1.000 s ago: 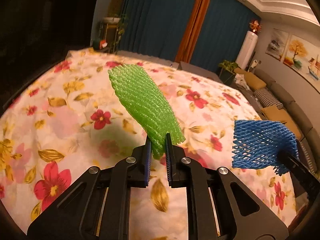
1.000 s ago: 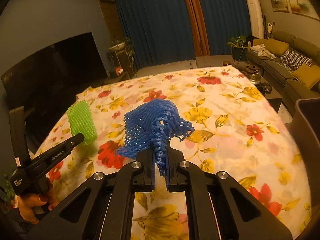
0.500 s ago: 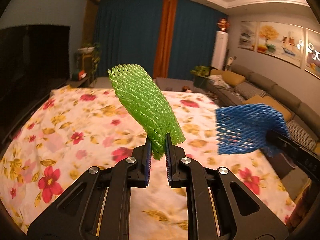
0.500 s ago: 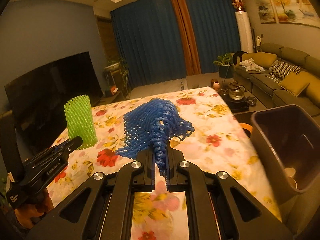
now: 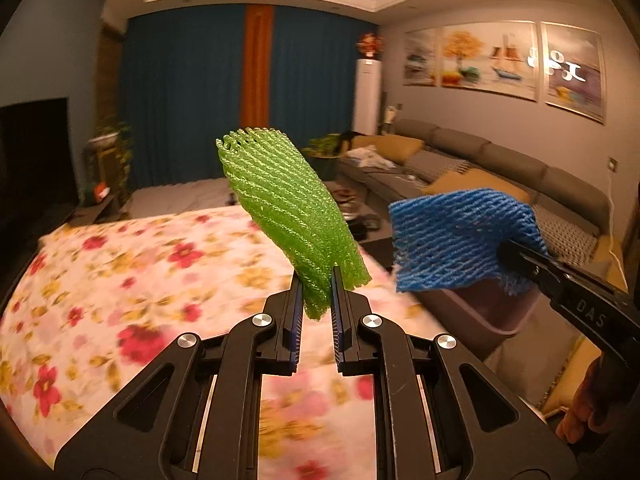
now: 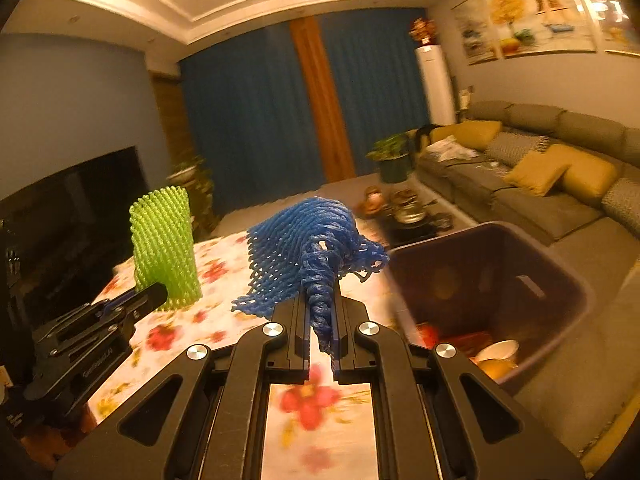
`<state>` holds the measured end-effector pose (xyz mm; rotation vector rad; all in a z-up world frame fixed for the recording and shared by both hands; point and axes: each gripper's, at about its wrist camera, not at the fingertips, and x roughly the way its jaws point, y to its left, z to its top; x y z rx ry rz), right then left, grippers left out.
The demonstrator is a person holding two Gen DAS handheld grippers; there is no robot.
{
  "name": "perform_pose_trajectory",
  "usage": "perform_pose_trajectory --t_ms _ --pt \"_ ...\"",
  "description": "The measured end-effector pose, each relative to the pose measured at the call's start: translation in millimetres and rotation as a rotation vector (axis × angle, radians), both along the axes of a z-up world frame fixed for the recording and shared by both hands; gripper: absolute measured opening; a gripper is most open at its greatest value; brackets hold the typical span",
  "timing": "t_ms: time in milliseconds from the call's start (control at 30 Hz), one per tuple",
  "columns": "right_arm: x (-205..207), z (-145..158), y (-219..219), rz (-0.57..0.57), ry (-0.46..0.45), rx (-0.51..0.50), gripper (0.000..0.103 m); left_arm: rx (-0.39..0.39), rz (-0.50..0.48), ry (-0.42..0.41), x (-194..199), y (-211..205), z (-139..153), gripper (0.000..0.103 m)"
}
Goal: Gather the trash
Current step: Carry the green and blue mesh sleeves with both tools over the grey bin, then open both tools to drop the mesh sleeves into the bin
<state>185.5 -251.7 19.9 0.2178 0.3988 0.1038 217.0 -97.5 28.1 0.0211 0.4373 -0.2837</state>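
Both grippers now higher and nearer the table's [image 6: 224,280] right edge. Left gripper [image 5: 316,296] pinches green net [image 5: 288,216]; right gripper [image 6: 322,320] pinches blue net [image 6: 304,244]. Bin [image 6: 560,280] just beyond, holding trash.

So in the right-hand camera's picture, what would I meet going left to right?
Black television screen → green foam net sleeve held by the left gripper → blue foam net sleeve → dark plastic trash bin → grey sofa with yellow cushions.
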Motion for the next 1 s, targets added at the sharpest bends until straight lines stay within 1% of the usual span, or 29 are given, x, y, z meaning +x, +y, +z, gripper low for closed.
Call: perform_pose_trajectory --t_ms 167,267,367,467,567,667,767,800,833,867,900,933,967,1000 --pt "-13 3 -50 -0.138 -0.032 -0.007 0.008 -0.015 -0.109 -0.001 8 -52 1 0.012" --pt "-18 2 -77 -0.207 -0.04 0.011 0.008 -0.025 -0.179 -0.006 16 -89 -1 0.012" --pt "-16 -3 -99 -0.258 -0.043 0.028 0.009 -0.031 -0.23 0.002 25 -116 -7 0.012" --pt "-11 -6 -110 -0.286 -0.048 0.024 0.009 -0.028 -0.274 0.016 37 -142 -17 0.012" --pt "-6 -9 -116 -0.302 -0.057 0.004 0.009 -0.04 -0.302 0.038 49 -153 -24 0.012" --pt "0 -12 -118 -0.302 -0.059 0.01 0.009 -0.046 -0.326 0.047 58 -163 -32 0.013" --pt "9 -15 -123 -0.301 -0.057 0.009 0.012 -0.046 -0.345 0.06 67 -168 -39 0.014" --pt "12 -15 -129 -0.298 -0.053 0.014 0.015 -0.045 -0.349 0.063 69 -169 -42 0.015" --pt "14 -17 -131 -0.295 -0.046 0.019 0.021 -0.046 -0.351 0.065 71 -170 -43 0.017" --pt "16 -19 -130 -0.293 -0.038 0.024 0.024 -0.047 -0.356 0.076 74 -171 -47 0.019" --pt "18 -20 -131 -0.292 -0.034 0.033 0.033 -0.045 -0.36 0.087 76 -171 -50 0.02" --pt "19 -21 -133 -0.292 -0.029 0.04 0.037 -0.042 -0.36 0.097 80 -171 -53 0.024" --pt "20 -22 -135 -0.298 -0.025 0.044 0.047 -0.039 -0.356 0.105 82 -170 -55 0.031" --pt "21 -24 -135 -0.306 -0.023 0.046 0.055 -0.039 -0.356 0.108 84 -169 -56 0.035"
